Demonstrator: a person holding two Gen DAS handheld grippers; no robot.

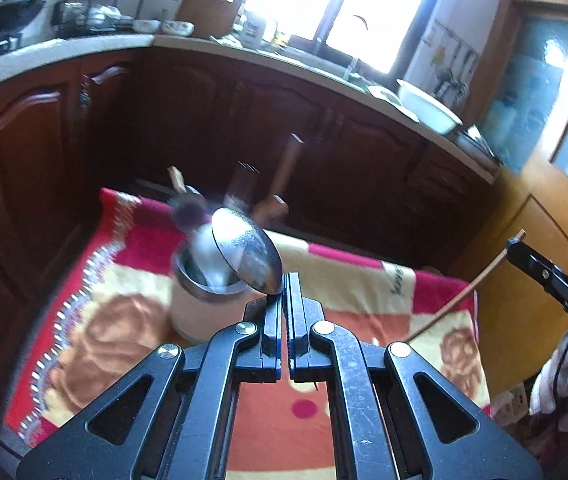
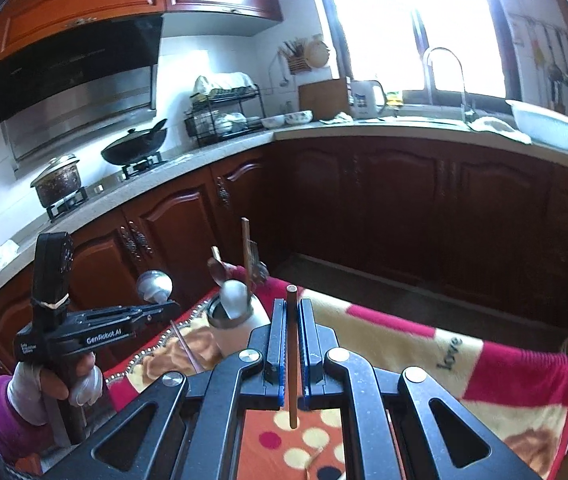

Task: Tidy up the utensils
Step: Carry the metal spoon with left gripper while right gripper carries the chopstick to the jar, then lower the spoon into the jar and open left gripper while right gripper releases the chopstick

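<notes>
A pale utensil holder (image 1: 200, 304) with a metal rim stands on a red and orange blanket (image 1: 124, 320), with several utensils sticking up in it. My left gripper (image 1: 284, 280) is shut on a metal spoon (image 1: 246, 250), bowl up, just right of the holder's rim. In the right wrist view the left gripper (image 2: 172, 306) holds the spoon (image 2: 155, 285) left of the holder (image 2: 236, 320). My right gripper (image 2: 293, 304) is shut on a wooden chopstick (image 2: 292, 356), held upright to the right of the holder. The chopstick (image 1: 456, 296) also shows in the left wrist view.
Dark wooden cabinets (image 2: 404, 200) run behind the blanket-covered table. The counter (image 2: 188, 160) carries a wok (image 2: 134, 146), a pot (image 2: 58, 180), a dish rack (image 2: 224, 116), a sink tap (image 2: 444, 76) and a white basin (image 2: 544, 124).
</notes>
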